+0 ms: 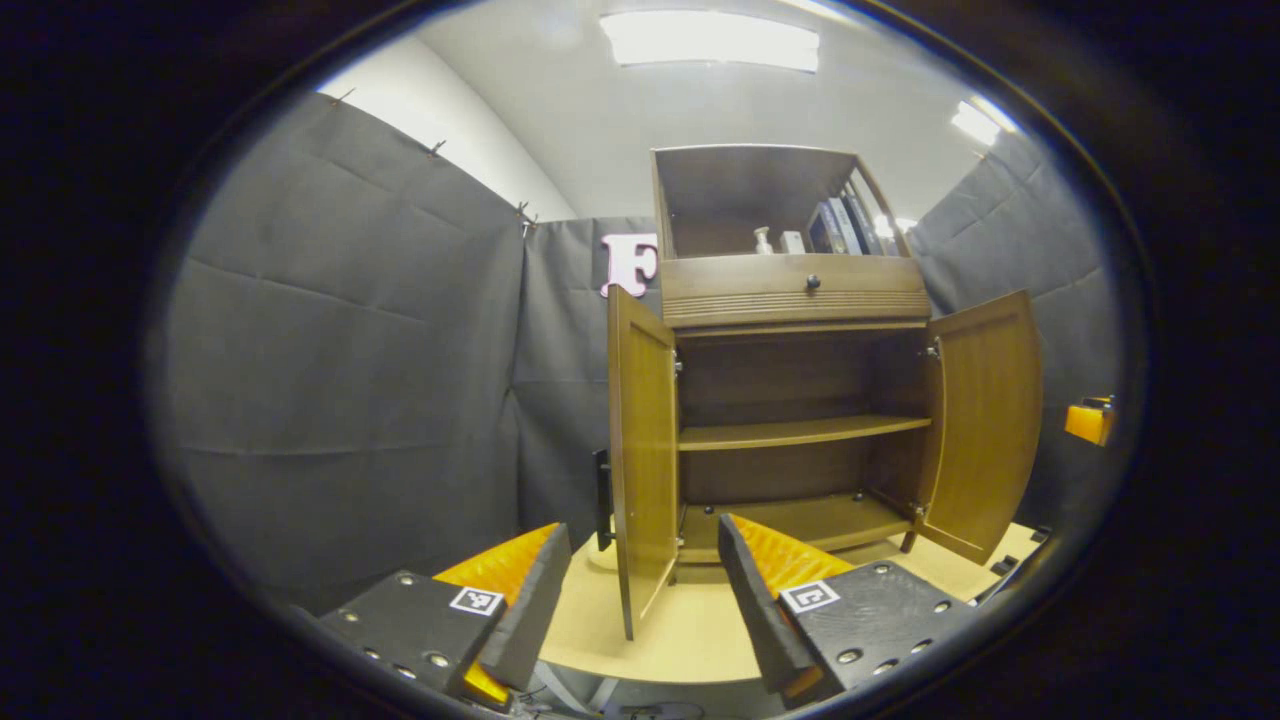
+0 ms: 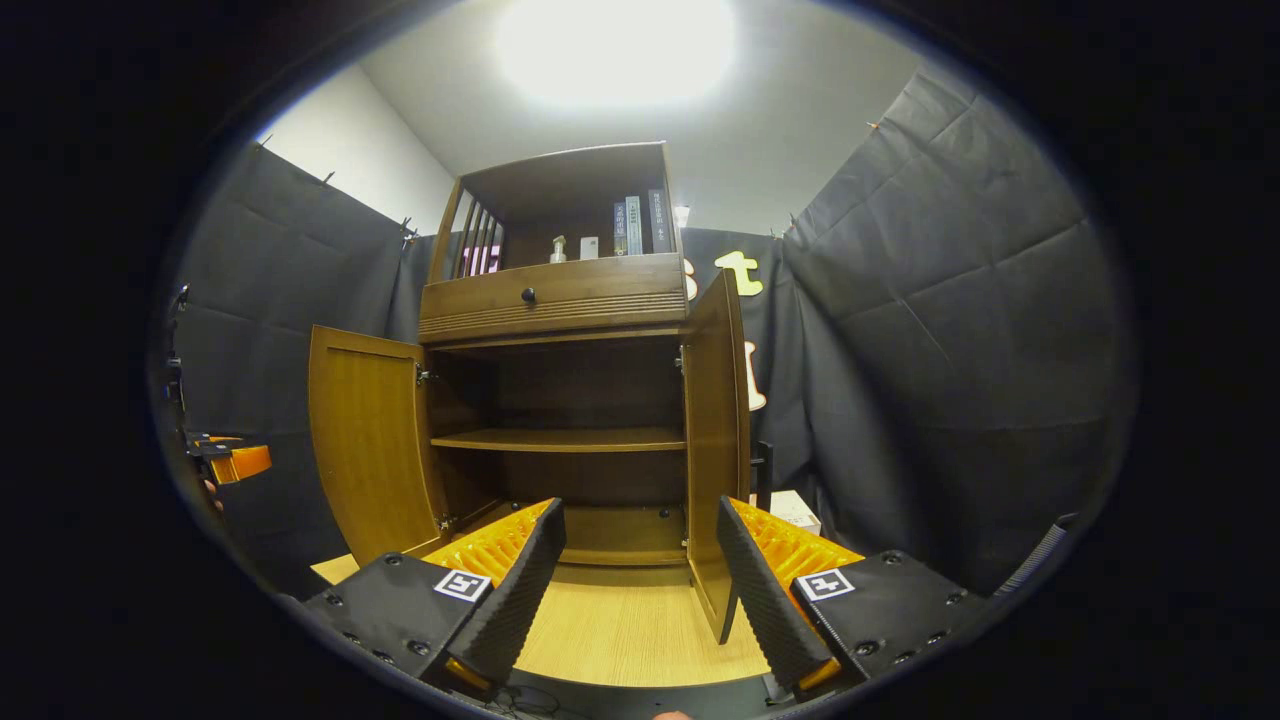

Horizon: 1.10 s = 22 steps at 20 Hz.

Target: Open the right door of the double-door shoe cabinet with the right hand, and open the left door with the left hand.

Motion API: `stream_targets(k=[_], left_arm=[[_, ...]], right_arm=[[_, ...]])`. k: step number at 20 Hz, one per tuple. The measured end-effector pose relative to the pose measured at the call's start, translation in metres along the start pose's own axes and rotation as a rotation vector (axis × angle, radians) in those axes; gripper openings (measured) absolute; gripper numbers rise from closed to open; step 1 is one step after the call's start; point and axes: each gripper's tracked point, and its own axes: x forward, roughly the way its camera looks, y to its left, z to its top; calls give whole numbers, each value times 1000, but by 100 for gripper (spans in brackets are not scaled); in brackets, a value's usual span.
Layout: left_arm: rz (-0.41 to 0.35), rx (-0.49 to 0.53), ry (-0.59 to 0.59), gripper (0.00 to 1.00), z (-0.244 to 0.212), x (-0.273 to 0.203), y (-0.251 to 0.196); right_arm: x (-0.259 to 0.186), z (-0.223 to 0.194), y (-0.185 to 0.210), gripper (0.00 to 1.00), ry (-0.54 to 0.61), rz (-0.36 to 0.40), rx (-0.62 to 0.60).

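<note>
Left tool (image 1: 640, 600), right tool (image 2: 640, 590) released; shoe cabinet (image 2: 560, 400) doors open, shelves bare.

The small bottle (image 2: 558, 249) and books (image 2: 637, 224) look too small to identify.

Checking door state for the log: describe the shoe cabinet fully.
The shoe cabinet looks like dark brown wood and stands upright on a light wooden base. Both lower doors are swung wide open: left door, right door. Inside, one bare shelf. Above, a drawer with a round knob, then an open top shelf holding books and a small bottle.
</note>
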Motion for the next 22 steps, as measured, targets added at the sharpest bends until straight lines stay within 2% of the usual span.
stream_targets(k=[1, 10, 15, 17, 22], left_arm=[[5, 0, -2, 91, 0, 0, 1], [20, 13, -27, 90, 10, 1, 7], [27, 12, -28, 90, 10, 0, 8], [27, 15, -26, 90, 10, -1, 8], [23, 27, -33, 90, 14, -1, 8]], right_arm=[[0, 1, 0, 93, -1, -1, 0], [0, 6, -3, 98, -18, -12, -11], [0, 7, -4, 92, -19, -18, -15], [2, 8, -6, 95, -24, -23, -23], [4, 11, -9, 95, -35, -33, -17]])
